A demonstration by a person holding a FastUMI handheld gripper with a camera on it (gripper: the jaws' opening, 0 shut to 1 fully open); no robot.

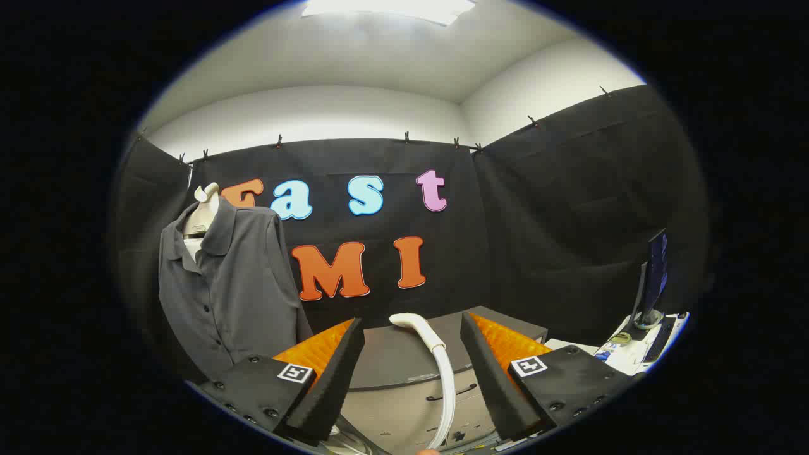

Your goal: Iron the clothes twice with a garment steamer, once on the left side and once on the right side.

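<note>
Gripper view shows our hand-held gripper spread open, the white steamer wand rising between its fingers untouched, ready to grab. We see the grey shirt hanging far left, presented for steaming.

One dark grey button-up shirt on one cream mannequin bust, one white curved steamer handle with hose, one grey cabinet, one upright dark monitor, and one gripper, two fingers spread apart around the handle, not touching
</note>
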